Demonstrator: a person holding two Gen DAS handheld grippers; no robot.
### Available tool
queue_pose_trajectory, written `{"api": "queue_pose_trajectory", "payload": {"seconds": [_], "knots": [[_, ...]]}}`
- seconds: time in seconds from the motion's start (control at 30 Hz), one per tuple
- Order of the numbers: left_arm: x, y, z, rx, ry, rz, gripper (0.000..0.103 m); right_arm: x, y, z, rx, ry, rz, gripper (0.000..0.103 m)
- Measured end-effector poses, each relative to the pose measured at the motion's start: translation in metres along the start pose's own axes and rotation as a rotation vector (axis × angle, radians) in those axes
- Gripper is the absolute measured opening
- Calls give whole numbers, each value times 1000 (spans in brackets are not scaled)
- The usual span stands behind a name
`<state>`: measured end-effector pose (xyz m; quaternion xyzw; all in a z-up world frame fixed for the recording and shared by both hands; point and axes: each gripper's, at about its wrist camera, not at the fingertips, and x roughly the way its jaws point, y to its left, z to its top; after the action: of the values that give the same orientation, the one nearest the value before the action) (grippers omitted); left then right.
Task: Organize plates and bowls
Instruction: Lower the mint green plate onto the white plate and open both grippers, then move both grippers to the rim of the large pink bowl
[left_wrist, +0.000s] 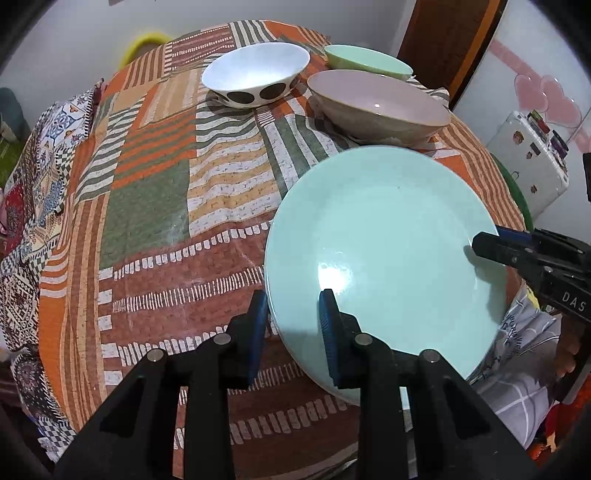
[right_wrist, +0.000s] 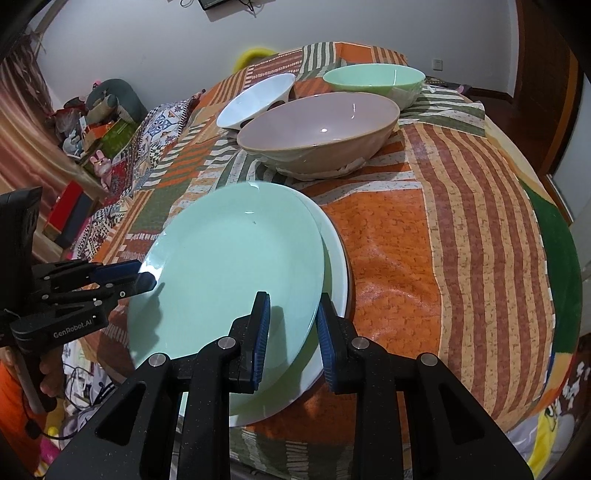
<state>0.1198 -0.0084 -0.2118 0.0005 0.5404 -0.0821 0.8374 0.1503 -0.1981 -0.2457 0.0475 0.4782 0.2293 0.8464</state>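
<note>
Fingers of both grippers straddle the mint plate's rim from opposite sides: the left gripper (left_wrist: 293, 332) over its near-left edge, the right gripper (right_wrist: 293, 334) over the right edge. Each is parted, pads just beside the rim; whether they touch it, I cannot tell. The mint plate (right_wrist: 229, 273) lies on a white plate (right_wrist: 338, 266) (only its rim shows) on the patchwork cloth (left_wrist: 147, 206). Beyond sits a pink bowl (right_wrist: 317, 129), then a spotted white bowl (left_wrist: 255, 74) and a green bowl (right_wrist: 373, 79), farthest.
</note>
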Motion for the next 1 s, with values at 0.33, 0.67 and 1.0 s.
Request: {"api": "queue_pose_trajectory", "payload": {"seconds": [0.33, 0.67, 1.0], "knots": [[-11, 10, 4, -39, -29, 8, 27, -22, -10, 3, 21, -69, -33, 24], [-49, 0, 31, 2, -169, 46, 31, -39, -10, 24, 21, -156, -21, 36], [-49, -5, 87, -39, -253, -1, 57, -48, -26, 62, 44, -268, -37, 53]]}}
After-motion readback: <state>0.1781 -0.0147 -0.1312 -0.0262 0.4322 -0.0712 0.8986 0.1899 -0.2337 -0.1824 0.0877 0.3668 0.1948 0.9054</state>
